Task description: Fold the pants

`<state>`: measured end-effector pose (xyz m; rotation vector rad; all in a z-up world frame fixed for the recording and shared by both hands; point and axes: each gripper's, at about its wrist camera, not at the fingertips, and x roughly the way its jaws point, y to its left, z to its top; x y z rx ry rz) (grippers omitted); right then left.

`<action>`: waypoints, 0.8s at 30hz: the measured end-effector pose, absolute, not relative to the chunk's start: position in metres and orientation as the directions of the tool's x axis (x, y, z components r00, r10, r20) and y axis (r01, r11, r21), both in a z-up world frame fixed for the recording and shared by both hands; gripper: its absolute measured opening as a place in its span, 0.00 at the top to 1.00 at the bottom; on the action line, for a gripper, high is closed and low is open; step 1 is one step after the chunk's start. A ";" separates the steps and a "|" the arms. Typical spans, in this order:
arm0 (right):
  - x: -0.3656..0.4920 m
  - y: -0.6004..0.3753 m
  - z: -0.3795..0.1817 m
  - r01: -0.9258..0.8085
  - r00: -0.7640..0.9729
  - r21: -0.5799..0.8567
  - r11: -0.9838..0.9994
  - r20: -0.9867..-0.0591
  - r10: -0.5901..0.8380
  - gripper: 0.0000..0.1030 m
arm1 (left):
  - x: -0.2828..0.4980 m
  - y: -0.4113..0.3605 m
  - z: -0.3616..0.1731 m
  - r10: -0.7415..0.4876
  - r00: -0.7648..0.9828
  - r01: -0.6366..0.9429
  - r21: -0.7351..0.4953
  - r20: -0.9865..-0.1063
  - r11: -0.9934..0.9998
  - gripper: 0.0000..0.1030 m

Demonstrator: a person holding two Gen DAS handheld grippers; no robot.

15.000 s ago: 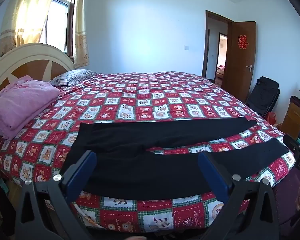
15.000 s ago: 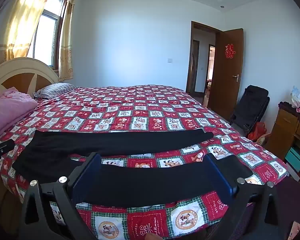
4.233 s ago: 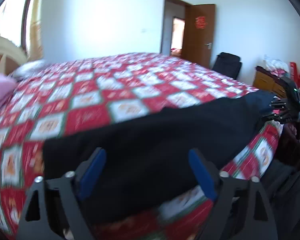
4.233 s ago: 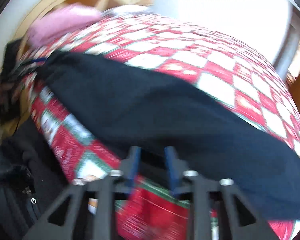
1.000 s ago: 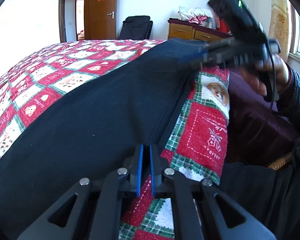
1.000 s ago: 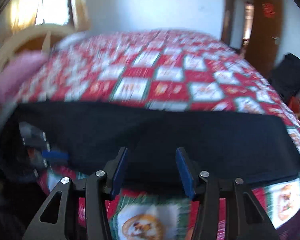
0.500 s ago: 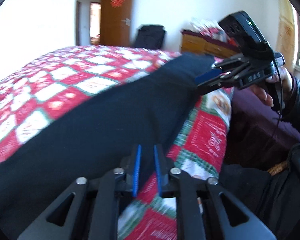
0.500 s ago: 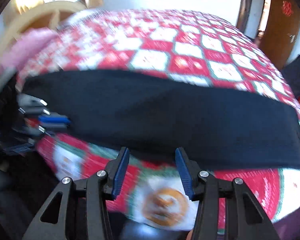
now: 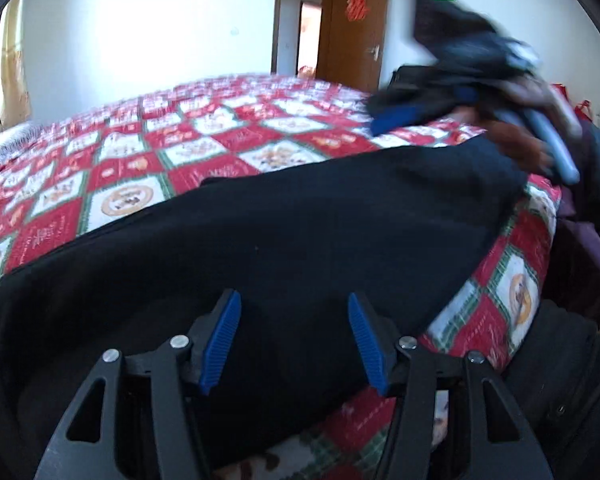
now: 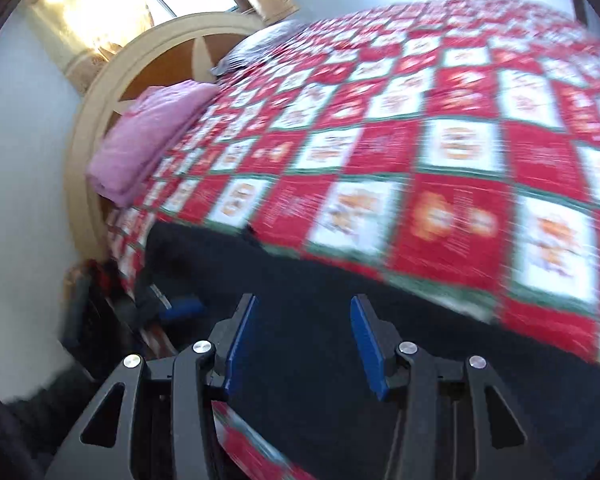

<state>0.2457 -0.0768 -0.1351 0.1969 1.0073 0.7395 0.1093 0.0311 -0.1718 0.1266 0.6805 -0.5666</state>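
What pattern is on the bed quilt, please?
Red-and-white checked quilt with green borders; clearest in the right wrist view.

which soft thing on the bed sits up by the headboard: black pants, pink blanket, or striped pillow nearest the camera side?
The pink folded blanket: it lies against the headboard, nearer the camera than the striped pillow beyond it. The black pants lie along the bed's near edge instead.

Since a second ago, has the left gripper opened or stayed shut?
Yes, it opened. The left gripper was pinched shut at the pants' edge near the quilt; now its fingers stand apart over the black cloth.
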 end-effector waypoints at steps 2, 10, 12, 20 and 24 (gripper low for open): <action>0.264 -0.051 -0.144 -0.451 0.274 0.526 0.721 -0.687 0.673 0.51 | 0.107 0.026 -0.174 -0.443 0.639 0.535 -0.051 -0.628 0.843 0.37; 0.312 0.013 -0.178 -0.341 0.126 0.650 0.679 -0.684 0.719 0.51 | 0.103 0.026 -0.176 -0.454 0.655 0.547 -0.035 -0.604 0.837 0.29; 0.316 0.019 -0.187 -0.310 0.090 0.683 0.661 -0.672 0.736 0.52 | 0.104 0.031 -0.176 -0.473 0.648 0.553 -0.059 -0.597 0.831 0.29; 0.298 0.030 -0.166 -0.377 0.155 0.681 0.628 -0.622 0.768 0.95 | 0.107 0.036 -0.178 -0.498 0.647 0.564 -0.078 -0.577 0.822 0.27; 0.294 0.028 -0.153 -0.425 0.272 0.587 0.689 -0.643 0.716 0.96 | 0.101 0.039 -0.176 -0.499 0.657 0.553 -0.089 -0.566 0.829 0.27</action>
